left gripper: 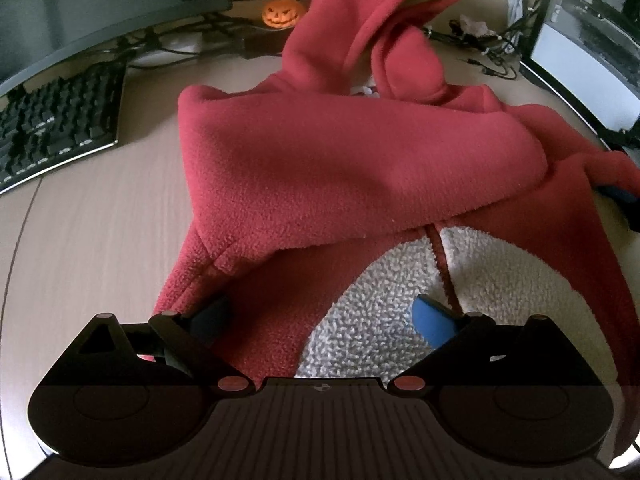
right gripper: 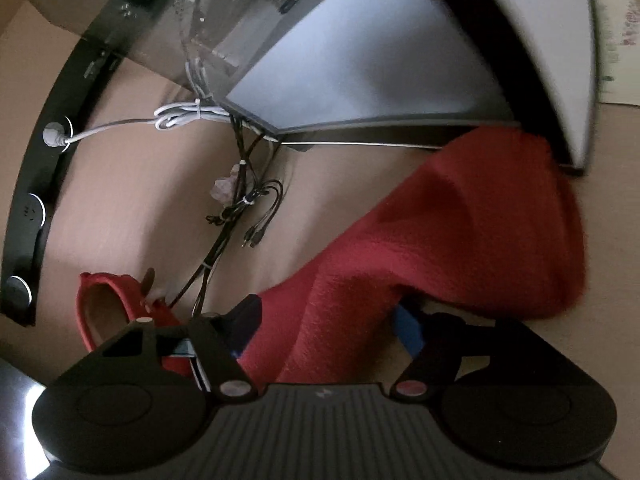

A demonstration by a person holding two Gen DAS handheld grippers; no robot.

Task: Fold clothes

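Observation:
A red fleece hooded garment (left gripper: 320, 168) with a white fuzzy lining (left gripper: 372, 320) lies on the wooden desk, its hood raised at the back. My left gripper (left gripper: 320, 320) is open, its blue-padded fingers (left gripper: 434, 318) spread over the garment's near edge, the left finger partly tucked under red fabric. In the right wrist view a red fold of the garment (right gripper: 440, 248) drapes between the fingers of my right gripper (right gripper: 324, 324), which looks wide apart around it. The hood (right gripper: 104, 312) shows at lower left.
A black keyboard (left gripper: 52, 132) and monitor (left gripper: 100, 8) stand at the left. An orange pumpkin figure (left gripper: 280, 14) sits at the back. A computer case (left gripper: 592, 52) and cables (right gripper: 240, 216) are at the right, with a white cable (right gripper: 176, 114).

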